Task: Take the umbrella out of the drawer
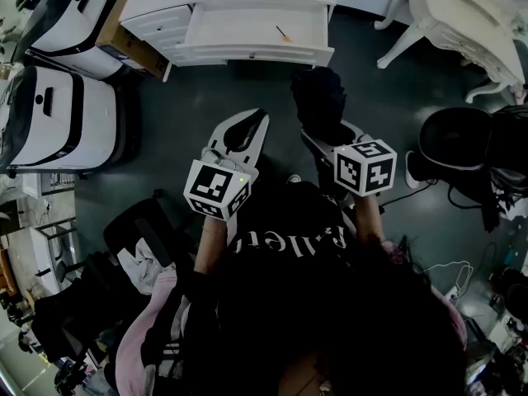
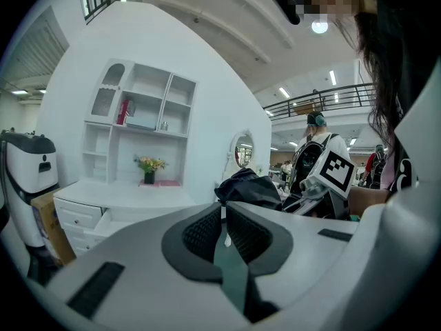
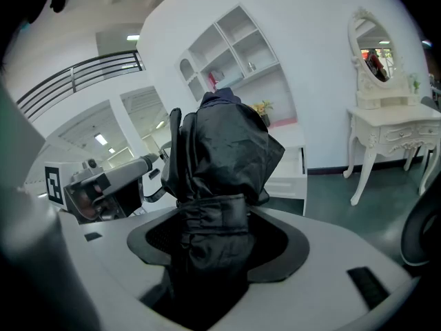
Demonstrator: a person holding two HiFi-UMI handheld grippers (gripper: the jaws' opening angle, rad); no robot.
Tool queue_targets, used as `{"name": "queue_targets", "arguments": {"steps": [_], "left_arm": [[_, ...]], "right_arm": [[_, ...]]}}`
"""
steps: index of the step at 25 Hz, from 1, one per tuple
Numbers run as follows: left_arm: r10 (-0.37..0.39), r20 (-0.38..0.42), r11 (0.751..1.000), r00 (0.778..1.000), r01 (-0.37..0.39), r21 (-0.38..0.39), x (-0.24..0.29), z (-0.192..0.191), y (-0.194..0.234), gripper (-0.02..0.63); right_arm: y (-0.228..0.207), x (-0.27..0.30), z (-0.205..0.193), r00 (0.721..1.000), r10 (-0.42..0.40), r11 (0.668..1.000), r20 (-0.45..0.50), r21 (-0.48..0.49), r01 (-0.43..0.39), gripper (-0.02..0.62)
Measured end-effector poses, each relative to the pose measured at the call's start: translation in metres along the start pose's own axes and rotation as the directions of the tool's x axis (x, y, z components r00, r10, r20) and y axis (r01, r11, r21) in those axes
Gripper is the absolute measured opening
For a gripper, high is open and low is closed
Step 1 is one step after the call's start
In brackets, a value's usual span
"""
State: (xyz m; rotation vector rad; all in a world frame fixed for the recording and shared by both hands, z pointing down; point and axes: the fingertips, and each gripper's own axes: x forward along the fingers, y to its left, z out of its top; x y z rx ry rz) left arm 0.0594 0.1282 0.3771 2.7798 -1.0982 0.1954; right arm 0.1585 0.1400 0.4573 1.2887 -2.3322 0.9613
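Observation:
The folded black umbrella (image 1: pixel 318 97) is out in the air in front of the white open drawer (image 1: pixel 256 27), held upright by my right gripper (image 1: pixel 326 130). In the right gripper view its strapped fabric body (image 3: pixel 220 157) fills the gap of the right gripper (image 3: pixel 213 233), whose jaws are shut on it. My left gripper (image 1: pixel 247 134) hangs to the left of the umbrella, apart from it. Seen in the left gripper view, the left gripper (image 2: pixel 224 233) has its pads nearly touching with nothing between them, and the umbrella (image 2: pixel 248 188) shows beyond.
A small orange-tipped stick (image 1: pixel 283 33) lies in the drawer. White-and-black machines (image 1: pixel 58 114) and a cardboard box (image 1: pixel 124 40) stand at the left. A white dressing table (image 1: pixel 462 23) and a black chair (image 1: pixel 458 139) stand at the right, with cables on the dark floor.

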Motion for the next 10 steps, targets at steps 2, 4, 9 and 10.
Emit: {"name": "queue_targets", "arguments": {"steps": [2, 4, 9, 10], "left_arm": [[-0.006, 0.000, 1.000, 1.000, 0.006, 0.001, -0.0010, -0.0006, -0.0020, 0.020], [-0.009, -0.001, 1.000, 1.000, 0.009, 0.003, -0.0028, -0.0006, -0.0023, 0.020], [-0.010, -0.001, 1.000, 1.000, 0.010, 0.005, -0.0058, 0.0002, -0.0022, 0.020], [-0.010, -0.001, 1.000, 1.000, 0.010, 0.005, -0.0060, 0.0001, -0.0021, 0.020]], "right_arm": [[0.0014, 0.0003, -0.0007, 1.000, -0.001, 1.000, 0.000, -0.002, 0.001, 0.284], [0.0036, 0.0006, -0.0008, 1.000, -0.001, 1.000, 0.001, -0.004, 0.001, 0.284], [0.0072, 0.0011, -0.0002, 1.000, 0.002, 1.000, 0.002, -0.002, -0.002, 0.284], [0.0075, 0.0013, -0.0003, 1.000, 0.003, 1.000, 0.002, -0.001, -0.003, 0.284]]}}
